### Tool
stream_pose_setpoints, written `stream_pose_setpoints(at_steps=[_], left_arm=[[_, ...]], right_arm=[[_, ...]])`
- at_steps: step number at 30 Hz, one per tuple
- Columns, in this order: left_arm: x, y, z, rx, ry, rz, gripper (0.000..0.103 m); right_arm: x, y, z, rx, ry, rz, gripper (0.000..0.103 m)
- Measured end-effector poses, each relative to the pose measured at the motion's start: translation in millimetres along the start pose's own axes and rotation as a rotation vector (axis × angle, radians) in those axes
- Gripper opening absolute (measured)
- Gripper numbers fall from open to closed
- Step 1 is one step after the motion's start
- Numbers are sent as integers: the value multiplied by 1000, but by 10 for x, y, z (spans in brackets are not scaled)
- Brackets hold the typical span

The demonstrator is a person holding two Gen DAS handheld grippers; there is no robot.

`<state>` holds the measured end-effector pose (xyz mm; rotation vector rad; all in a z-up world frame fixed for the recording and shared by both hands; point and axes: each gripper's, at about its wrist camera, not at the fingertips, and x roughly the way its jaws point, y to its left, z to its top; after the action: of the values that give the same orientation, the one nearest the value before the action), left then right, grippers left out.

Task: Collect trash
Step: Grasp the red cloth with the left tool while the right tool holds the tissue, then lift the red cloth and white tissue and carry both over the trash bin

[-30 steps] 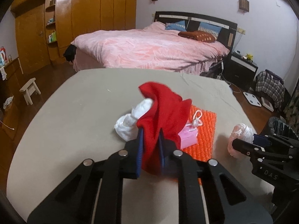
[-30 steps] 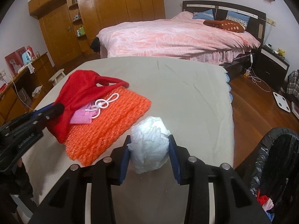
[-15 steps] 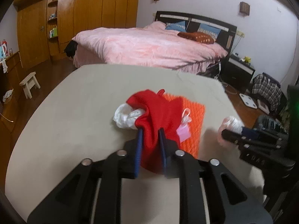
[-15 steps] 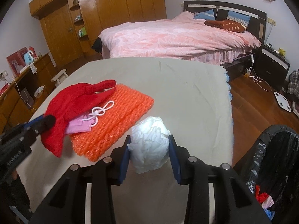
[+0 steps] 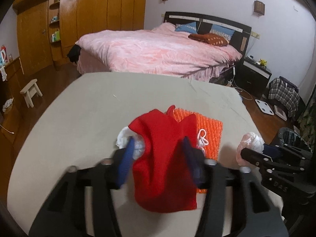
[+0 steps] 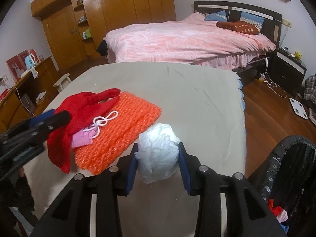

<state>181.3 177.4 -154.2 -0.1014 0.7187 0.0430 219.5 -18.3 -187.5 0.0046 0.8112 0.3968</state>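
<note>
A crumpled white tissue ball (image 6: 158, 153) is clamped between the blue pads of the right gripper (image 6: 157, 159), above the near right part of the grey-covered table (image 6: 197, 102). A black-lined trash bin (image 6: 292, 169), with scraps already inside, stands on the floor just beyond the table's right edge. The jaws of the left gripper (image 5: 158, 156) are spread wide, and a soft red fabric piece (image 5: 164, 162) is seen between them; whether either pad is touching the fabric cannot be told, as this view is blurred.

The red fabric is draped over the near left end of an orange ribbed bubble-wrap sheet (image 6: 126, 130), on which a pink face mask with white looped ear cord (image 6: 88, 136) also rests. A second white tissue wad (image 5: 126, 140) is partly hidden under the fabric's left side.

Several things could go wrong from here. The tissue ball is light and only loosely compressed, so it could be shed short of the bin if the right gripper is swung quickly. With the left jaws this wide, the limp fabric is judged unsecured and could sag back onto the table. If it is regripped carelessly, the mask cord could be snagged and dragged along, or the bubble wrap pulled toward the near edge.
</note>
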Motion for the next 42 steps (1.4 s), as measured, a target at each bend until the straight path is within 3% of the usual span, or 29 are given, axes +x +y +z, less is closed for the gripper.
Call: stream_pose_setpoints(at_steps=[2,5,16,20,23,25,26,27,31,33,35,37,42], left_arm=[[50,0,3,7,7,2,19],[44,3,5,10,-6,-1,13],[-335,-35,212,-18,-109,-30,3],[-369,-69,263,-13,-110,-38,1],[-280,-68,193,-16,-65,-25,4],[-219,-41,156,-26,-41,-19,18],[-181,-26,126,-37,-27,-8,38],[-150,-10,100,-48,-18,1,47],[-22,22,32,-57,18,-2,46],[24,35,25,-45,25,-4,23],[47,36,30,-29,22,-7,16],[37,52,45,-24,9,-6,2],[-139,81,136,-54,-46,-19,1]], right_arm=[[-9,12,-3,-6,-1,1,39],[-27,19,-5,-14,-4,4,39],[-234,70,148,-20,-60,25,39],[-292,79,192,-23,-76,33,39],[-276,78,171,-22,-68,35,39],[-258,81,149,-23,-62,35,39],[-245,78,134,-24,-58,36,39],[-226,75,124,-23,-54,36,39],[-187,59,102,-20,-43,34,39],[-174,45,97,-15,-39,34,39],[-173,39,102,-16,-39,34,39],[-174,37,105,-18,-39,35,39],[-200,36,118,-16,-47,38,39]])
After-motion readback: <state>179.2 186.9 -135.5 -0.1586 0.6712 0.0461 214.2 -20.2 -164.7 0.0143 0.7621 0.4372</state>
